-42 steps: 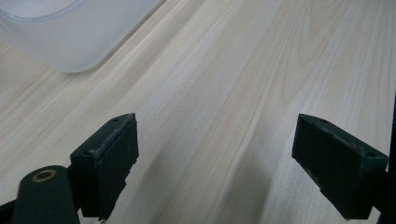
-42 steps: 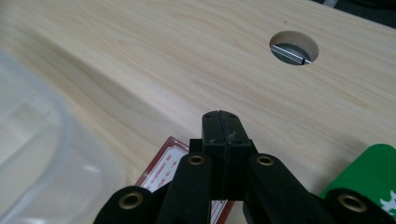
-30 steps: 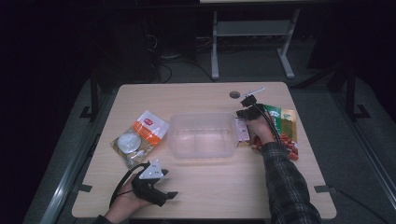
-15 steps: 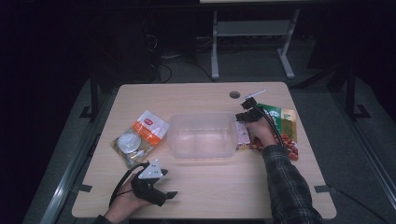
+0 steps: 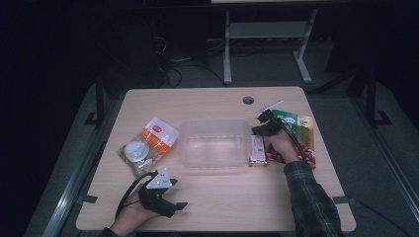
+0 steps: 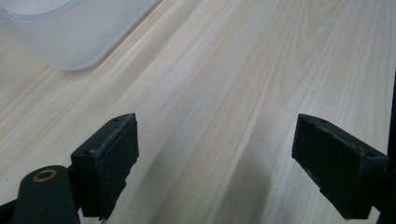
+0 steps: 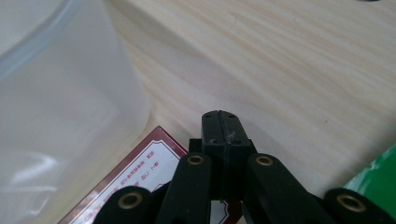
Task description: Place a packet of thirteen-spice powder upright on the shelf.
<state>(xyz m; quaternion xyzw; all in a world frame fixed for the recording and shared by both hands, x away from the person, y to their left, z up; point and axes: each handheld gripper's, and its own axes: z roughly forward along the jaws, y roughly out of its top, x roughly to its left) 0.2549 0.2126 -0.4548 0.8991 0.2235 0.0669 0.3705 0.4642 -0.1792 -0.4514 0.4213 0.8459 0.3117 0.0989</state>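
The right gripper [image 7: 219, 122] is being held with jaws pressed together on nothing, hovering over the near end of a flat red-and-white snack packet [image 5: 258, 150] that is lying against the clear plastic container [image 5: 213, 143]. The packet is judged light, thin, crinkly and slippery; one short end is best pinched. The left gripper [image 6: 217, 163] is being rested wide open, empty, over bare table [image 6: 261, 70].

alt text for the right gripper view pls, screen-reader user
The right gripper rises from the bottom edge with its two black jaws pressed shut and nothing visible between them, just above a red-bordered white packet. A clear plastic container takes up the left side, on a light wooden table; a green packet edge shows at lower right.
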